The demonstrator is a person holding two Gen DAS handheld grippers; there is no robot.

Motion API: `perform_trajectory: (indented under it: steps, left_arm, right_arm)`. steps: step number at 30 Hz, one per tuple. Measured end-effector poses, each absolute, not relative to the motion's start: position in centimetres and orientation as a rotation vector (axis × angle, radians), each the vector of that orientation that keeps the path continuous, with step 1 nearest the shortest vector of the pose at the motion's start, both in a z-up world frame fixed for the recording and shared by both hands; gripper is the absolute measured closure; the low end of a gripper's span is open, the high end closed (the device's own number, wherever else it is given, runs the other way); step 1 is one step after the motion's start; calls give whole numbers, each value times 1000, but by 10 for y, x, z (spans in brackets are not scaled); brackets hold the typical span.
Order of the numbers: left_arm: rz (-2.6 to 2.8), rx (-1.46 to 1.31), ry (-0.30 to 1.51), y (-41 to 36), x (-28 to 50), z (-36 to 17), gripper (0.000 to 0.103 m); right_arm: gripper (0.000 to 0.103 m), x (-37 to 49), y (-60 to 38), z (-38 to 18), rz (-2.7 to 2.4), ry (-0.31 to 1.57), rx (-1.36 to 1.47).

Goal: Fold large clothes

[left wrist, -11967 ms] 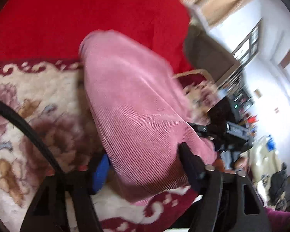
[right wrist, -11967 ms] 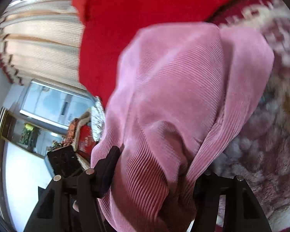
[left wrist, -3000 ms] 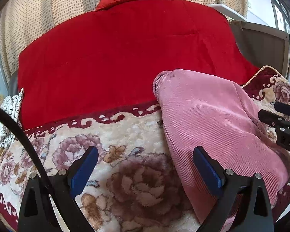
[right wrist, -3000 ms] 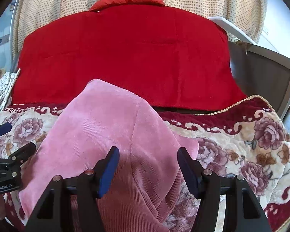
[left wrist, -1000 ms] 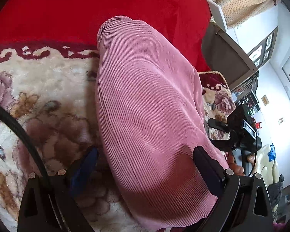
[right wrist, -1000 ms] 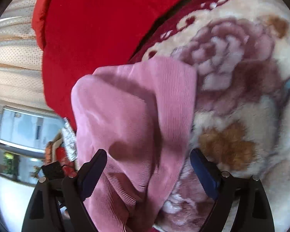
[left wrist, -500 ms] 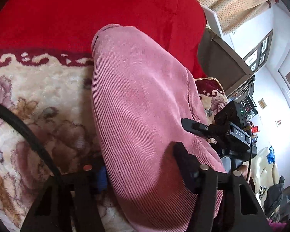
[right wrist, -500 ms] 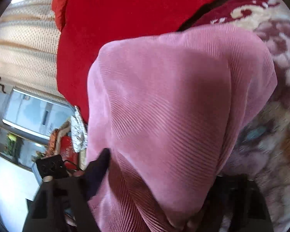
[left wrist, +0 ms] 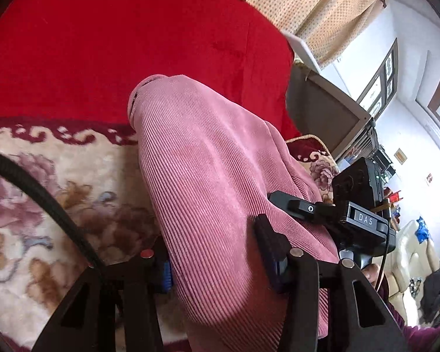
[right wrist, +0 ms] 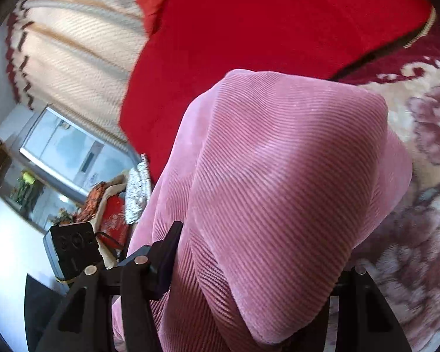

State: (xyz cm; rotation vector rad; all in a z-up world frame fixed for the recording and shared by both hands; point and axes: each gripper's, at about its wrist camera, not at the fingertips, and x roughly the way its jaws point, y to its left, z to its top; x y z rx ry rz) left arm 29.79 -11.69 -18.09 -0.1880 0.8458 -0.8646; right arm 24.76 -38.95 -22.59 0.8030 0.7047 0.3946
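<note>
On the cream floral plush blanket (left wrist: 29, 182), both grippers' jaws, just closing, clamp the pink ribbed corduroy garment (left wrist: 208, 176): left gripper (left wrist: 217, 252), right gripper (right wrist: 258, 267).

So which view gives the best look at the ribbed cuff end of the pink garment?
The left wrist view. There the pink garment shows its ribbed cuff open-ended against the red blanket. The right wrist view shows only the garment's bulging folded body; no cuff is visible.
</note>
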Motion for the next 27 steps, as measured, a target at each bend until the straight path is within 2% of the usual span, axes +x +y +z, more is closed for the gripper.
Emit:
perform_trajectory:
  steps: [4, 6, 8, 9, 10, 12, 19, 23, 27]
  left_arm:
    - [-823, -140, 827, -102, 285, -182, 53]
    - [-796, -126, 872, -97, 286, -195, 53]
    - [-749, -92, 957, -99, 292, -217, 49]
    - [-728, -73, 975, -102, 294, -223, 42]
    - [-711, -62, 977, -102, 295, -227, 36]
    - [-714, -63, 973, -98, 296, -223, 36]
    - [-687, -6, 890, -84, 289, -201, 36]
    - [-664, -19, 801, -68, 281, -185, 35]
    - [-614, -21, 770, -63, 280, -184, 35]
  right_arm:
    - [42, 245, -373, -227, 448, 704, 781]
    - [43, 247, -364, -238, 451, 745, 783]
    - [42, 255, -355, -254, 420, 809, 794]
    - [41, 258, -354, -260, 401, 838, 795]
    - [34, 260, -354, -270, 381, 881, 796]
    - [29, 263, -353, -271, 360, 904, 791]
    - [26, 244, -384, -237, 282, 940, 667]
    - [26, 225, -416, -218, 155, 889, 589]
    - [29, 216, -430, -203, 128, 749, 632]
